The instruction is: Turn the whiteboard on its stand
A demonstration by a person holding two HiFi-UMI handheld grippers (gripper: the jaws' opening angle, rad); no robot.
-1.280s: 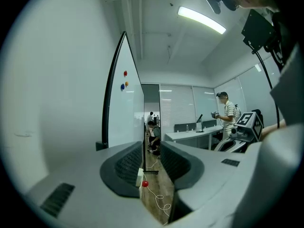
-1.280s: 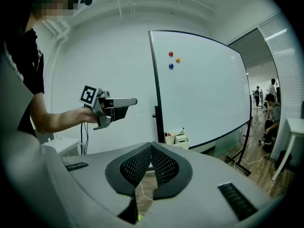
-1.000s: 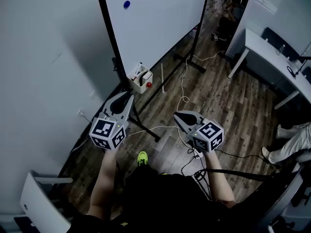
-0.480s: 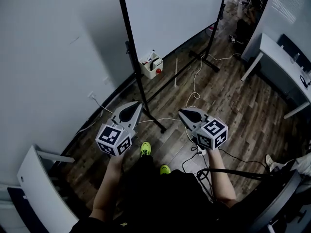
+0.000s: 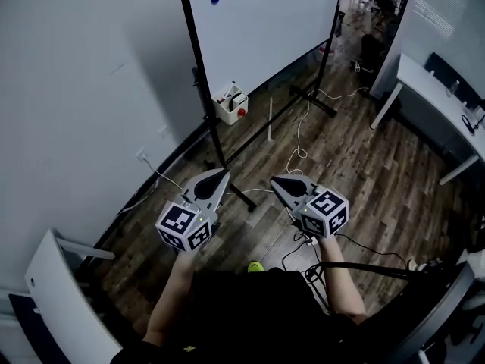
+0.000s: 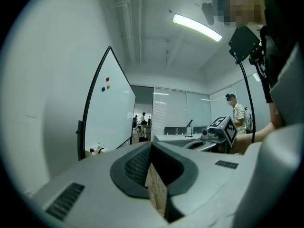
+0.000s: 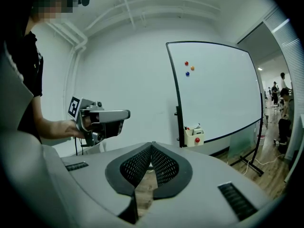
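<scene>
Fingers [image 6: 137, 166] of left gripper [image 6: 151, 145] closed, tips touching, nothing between them, only wood floor [image 5: 356, 158] seen through the slit lower down. Right gripper [image 7: 152, 145] same: mesh pads pressed tip to tip, empty. Both held out in front of person's body, side by side, pointing toward whiteboard [image 5: 265, 21], neither touching it, well apart from it. Whiteboard stands upright on black stand [image 5: 201, 67], set at an angle close to white wall [image 5: 76, 89]; its left post is nearest the person, far post deeper in room. Three magnets [image 7: 187, 68] high on board near left edge: red, orange, blue. Small white marker holder [image 5: 229, 105] hangs by left post at board's lower edge, markers inside, red magnet on its front. Stand's near foot [image 5: 241, 196] rests on floor; in head view it sits just beside left gripper tip, height gap cannot be told. White cable [image 5: 299, 135] runs over floor past stand's base bar toward person's feet. Yellow-green shoe [image 5: 256, 266] shows between the two grippers. White desk [image 5: 424, 97] at right, well apart from board. Person in striped shirt [image 6: 236, 115] stands in background in left gripper view, more people far down the room
</scene>
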